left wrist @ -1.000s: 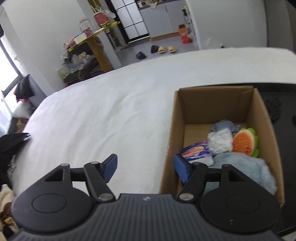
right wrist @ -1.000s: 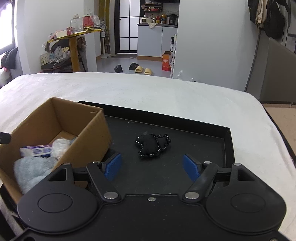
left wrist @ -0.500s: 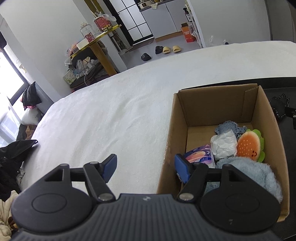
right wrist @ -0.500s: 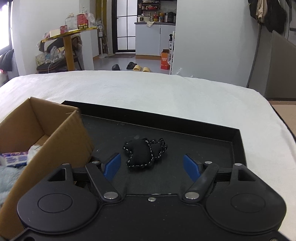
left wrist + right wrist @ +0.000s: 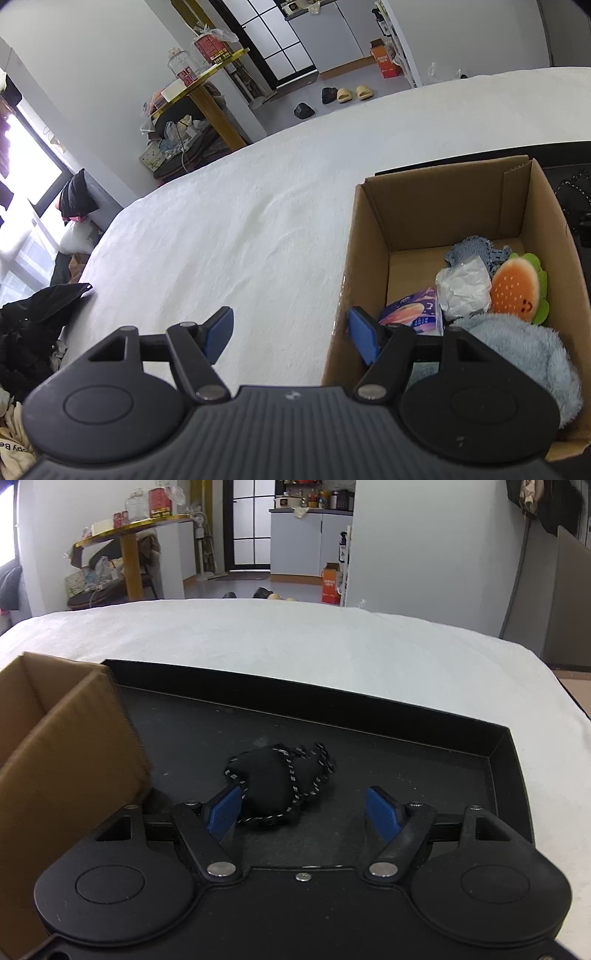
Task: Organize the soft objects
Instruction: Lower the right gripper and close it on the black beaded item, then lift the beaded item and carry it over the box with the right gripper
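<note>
A black soft pouch with a speckled cord (image 5: 275, 781) lies on the black tray (image 5: 502, 746). My right gripper (image 5: 304, 808) is open just short of it, the left pad (image 5: 223, 810) beside the pouch's near edge. The cardboard box (image 5: 373, 229) holds a burger-shaped plush (image 5: 517, 288), a fluffy blue-grey item (image 5: 524, 354), a white wad (image 5: 463, 286), a purple tissue pack (image 5: 413, 314) and a blue knit piece (image 5: 471, 249). My left gripper (image 5: 291, 332) hangs open and holds nothing, straddling the box's left wall. The box (image 5: 55, 768) stands left of the pouch.
The tray and box rest on a white bedspread (image 5: 221, 240). Dark clothes (image 5: 33, 325) lie off the bed's left edge. Beyond the bed are a round yellow table (image 5: 133, 528) with clutter, slippers on the floor and an orange carton (image 5: 330, 583).
My right gripper has moved forward and down toward the pouch, which now lies close to its pads. The left view has tilted slightly; its gripper stays by the box.
</note>
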